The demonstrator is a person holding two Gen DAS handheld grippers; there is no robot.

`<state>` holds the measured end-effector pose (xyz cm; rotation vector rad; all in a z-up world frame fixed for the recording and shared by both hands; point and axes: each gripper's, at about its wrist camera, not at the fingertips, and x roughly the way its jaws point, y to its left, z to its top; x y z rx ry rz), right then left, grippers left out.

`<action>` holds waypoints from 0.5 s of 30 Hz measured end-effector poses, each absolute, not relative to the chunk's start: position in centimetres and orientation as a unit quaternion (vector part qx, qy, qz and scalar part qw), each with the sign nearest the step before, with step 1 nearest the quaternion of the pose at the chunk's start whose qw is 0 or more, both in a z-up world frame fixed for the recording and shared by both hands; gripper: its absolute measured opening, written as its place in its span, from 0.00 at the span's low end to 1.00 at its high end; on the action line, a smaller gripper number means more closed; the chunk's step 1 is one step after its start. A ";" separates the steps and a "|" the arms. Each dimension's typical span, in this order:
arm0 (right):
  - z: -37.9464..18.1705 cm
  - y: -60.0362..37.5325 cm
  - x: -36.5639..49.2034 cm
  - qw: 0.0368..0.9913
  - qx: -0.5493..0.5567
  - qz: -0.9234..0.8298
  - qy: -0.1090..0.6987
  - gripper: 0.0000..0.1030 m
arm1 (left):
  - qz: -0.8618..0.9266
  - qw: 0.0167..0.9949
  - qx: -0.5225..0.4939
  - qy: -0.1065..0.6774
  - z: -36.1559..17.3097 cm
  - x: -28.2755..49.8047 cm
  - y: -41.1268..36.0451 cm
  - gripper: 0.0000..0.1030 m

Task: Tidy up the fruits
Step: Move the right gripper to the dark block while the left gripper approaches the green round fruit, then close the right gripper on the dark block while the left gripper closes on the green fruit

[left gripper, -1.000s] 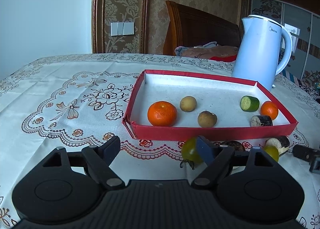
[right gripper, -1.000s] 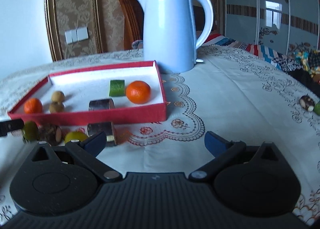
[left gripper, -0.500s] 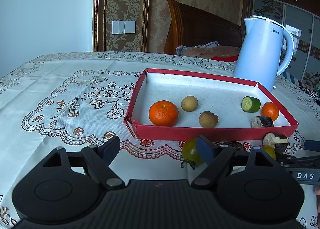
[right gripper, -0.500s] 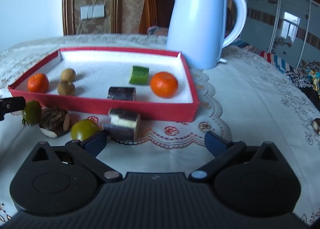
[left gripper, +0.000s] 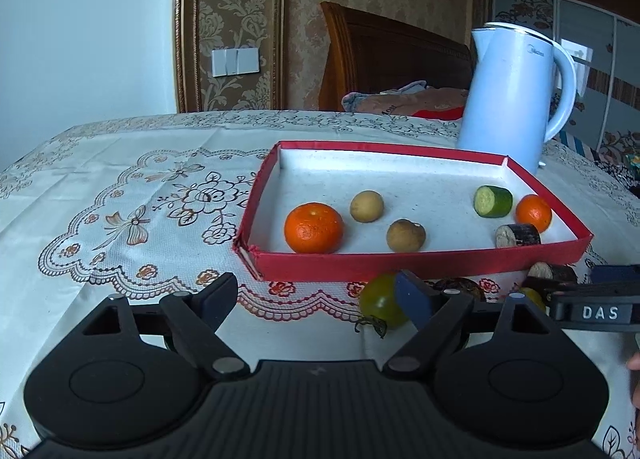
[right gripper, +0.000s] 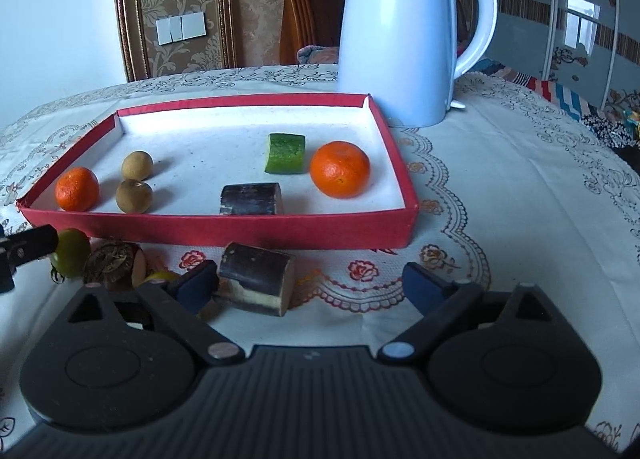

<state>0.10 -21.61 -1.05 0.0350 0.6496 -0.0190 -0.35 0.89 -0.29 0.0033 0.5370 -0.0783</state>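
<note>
1. The left tongs hang spread and empty over the counter, a green tomato beside their right finger.
2. The red tray already holds oranges, longans and cut pieces.
3. The right tongs are spread around a dark cane piece before the tray; the likely next move is pinching and lifting it in.
4. The kettle reads "Midea"; the right tongs carry "DAS".

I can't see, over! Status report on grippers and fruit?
Both grippers open, empty. Dark cylindrical sugarcane chunk beside right gripper's left finger. Red cardboard tray just beyond it.
</note>
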 end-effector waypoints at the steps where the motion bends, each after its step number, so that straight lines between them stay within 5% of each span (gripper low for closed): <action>1: -1.1 -21.6 0.2 0.948 0.017 -0.009 0.319 0.93 | -0.042 0.963 0.007 0.265 -0.3 -0.3 0.7 0.84; 15: -0.9 -21.2 0.3 0.951 0.023 0.015 0.309 0.53 | -0.049 0.962 0.012 0.267 -0.4 -0.4 0.4 0.87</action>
